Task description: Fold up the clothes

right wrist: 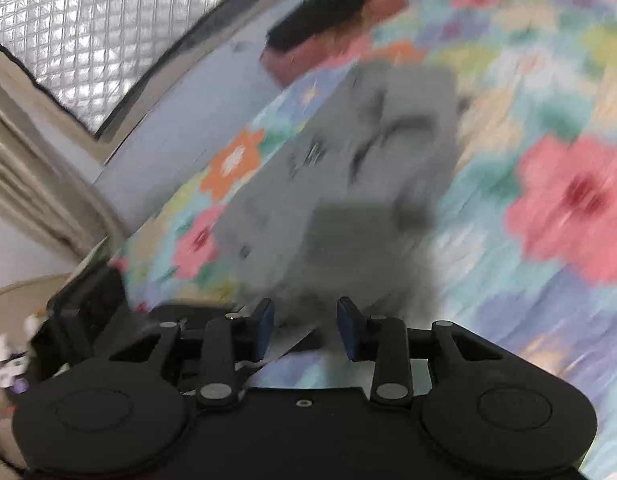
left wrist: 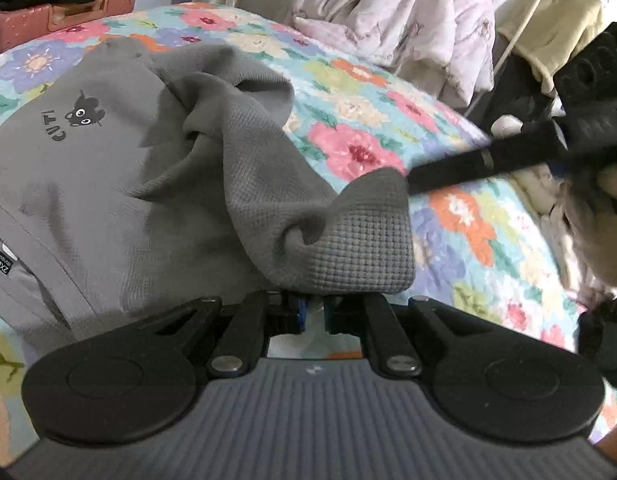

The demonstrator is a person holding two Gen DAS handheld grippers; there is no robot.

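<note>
A gray shirt [left wrist: 108,168] lies rumpled on the floral bedspread [left wrist: 388,120].

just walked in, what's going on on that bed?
A person with a claw in each hand is folding a grey shirt on a floral bedspread. The left claw is shut on a bunched sleeve end. The right claw is open, its pads off the cloth; that view is blurred. The shirt is still rumpled, not folded flat.
</note>
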